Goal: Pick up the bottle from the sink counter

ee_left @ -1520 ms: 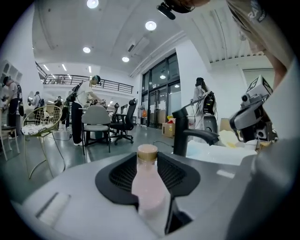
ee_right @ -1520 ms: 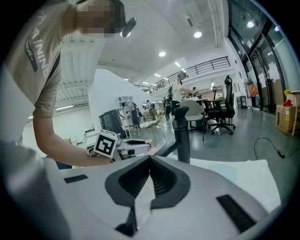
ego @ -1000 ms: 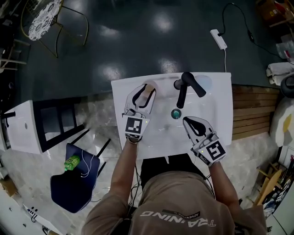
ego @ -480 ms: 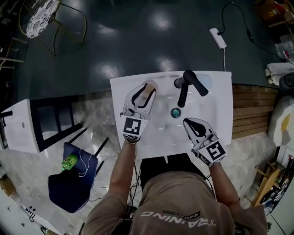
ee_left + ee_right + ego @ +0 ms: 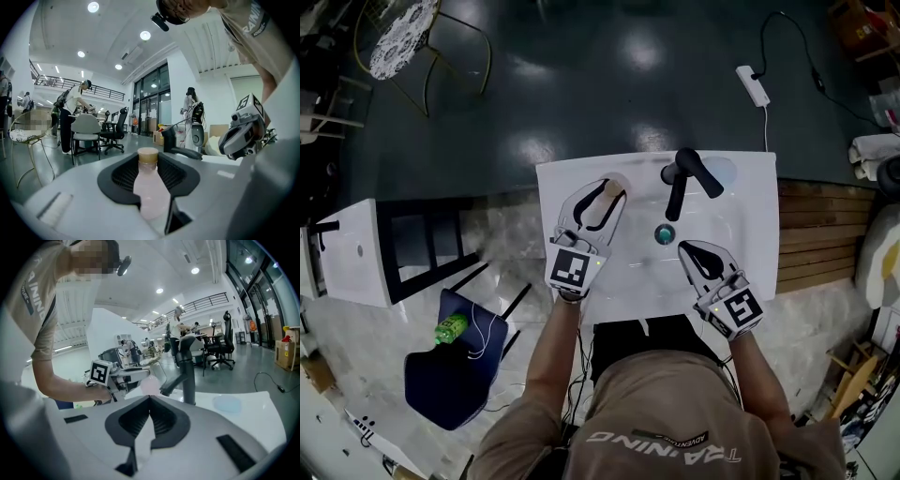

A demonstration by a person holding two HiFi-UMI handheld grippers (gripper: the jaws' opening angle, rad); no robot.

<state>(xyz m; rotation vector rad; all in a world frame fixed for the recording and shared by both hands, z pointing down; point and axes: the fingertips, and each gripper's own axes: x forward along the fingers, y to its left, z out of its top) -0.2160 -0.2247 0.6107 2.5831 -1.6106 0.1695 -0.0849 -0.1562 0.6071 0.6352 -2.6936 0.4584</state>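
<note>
A pale pink bottle [image 5: 150, 192] with a tan cap [image 5: 612, 187] sits between the jaws of my left gripper [image 5: 149, 164], which is shut on its body. In the head view that left gripper [image 5: 602, 199] is over the back left corner of the white sink [image 5: 750, 216], left of the black faucet [image 5: 684, 178]. The right gripper view shows the bottle [image 5: 150, 383] as a pink blur held by the left gripper [image 5: 133, 376] beside the faucet [image 5: 186, 369]. My right gripper [image 5: 694, 255] hangs over the basin's front right, jaws shut and empty [image 5: 150, 401].
The drain [image 5: 664, 233] lies in the basin between the grippers. A pale blue round patch [image 5: 722, 172] marks the counter right of the faucet. A navy chair [image 5: 450, 375] with a green bottle [image 5: 448, 330] stands at lower left, and wooden slats [image 5: 816, 234] at right.
The head view has shifted slightly. My left gripper stays shut on the bottle near the sink's back left corner, and the right gripper has hardly moved.
</note>
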